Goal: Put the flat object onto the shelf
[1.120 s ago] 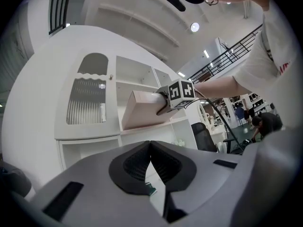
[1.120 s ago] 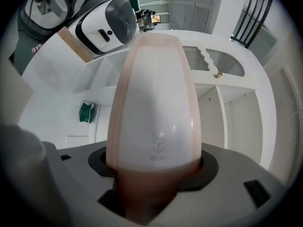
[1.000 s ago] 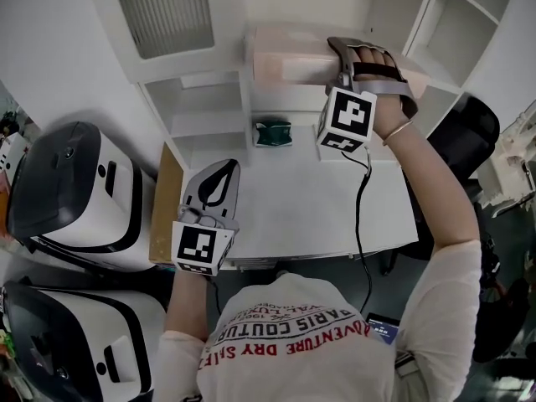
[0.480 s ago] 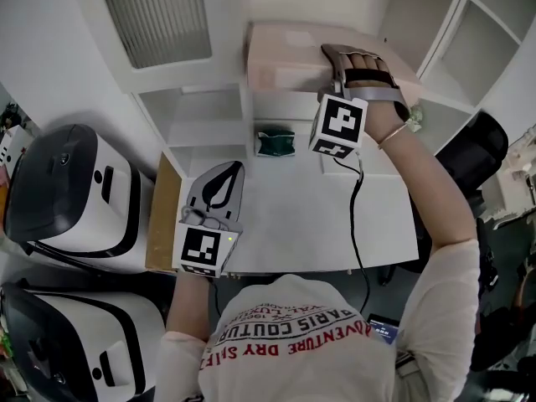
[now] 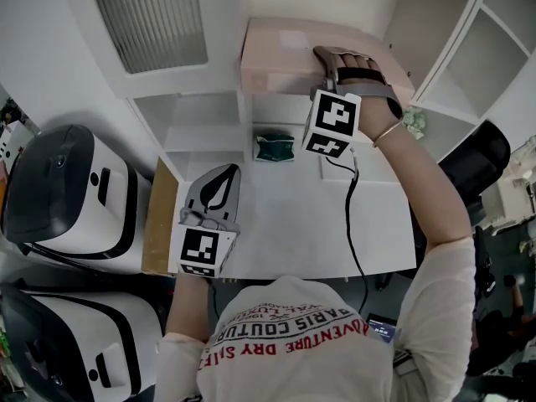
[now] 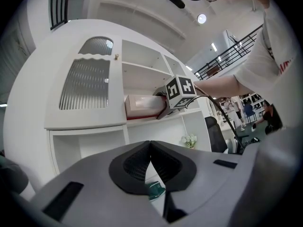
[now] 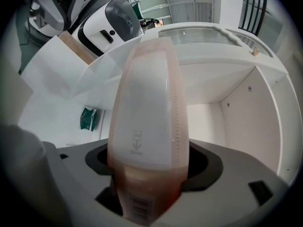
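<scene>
The flat object is a pale pink box (image 5: 280, 53) lying on a shelf (image 5: 276, 89) of the white shelf unit, above the desk. My right gripper (image 5: 328, 59) is at the box's right end. In the right gripper view the box (image 7: 149, 108) fills the gap between the jaws, which are opening; the pads still seem to touch its sides. My left gripper (image 5: 221, 177) hovers low over the desk's left edge, shut and empty, its tips meeting in the left gripper view (image 6: 150, 144). From there the box (image 6: 142, 105) shows on the shelf.
A green packet (image 5: 274, 138) lies at the back of the white desk (image 5: 285, 216). Two white-and-black machines (image 5: 75, 195) stand left of the desk. A black chair (image 5: 481, 153) is at the right. A small flower (image 5: 412, 122) sits in a right compartment.
The right gripper and the pink box have shifted a little left and further onto the shelf. The left gripper has stayed in place.
</scene>
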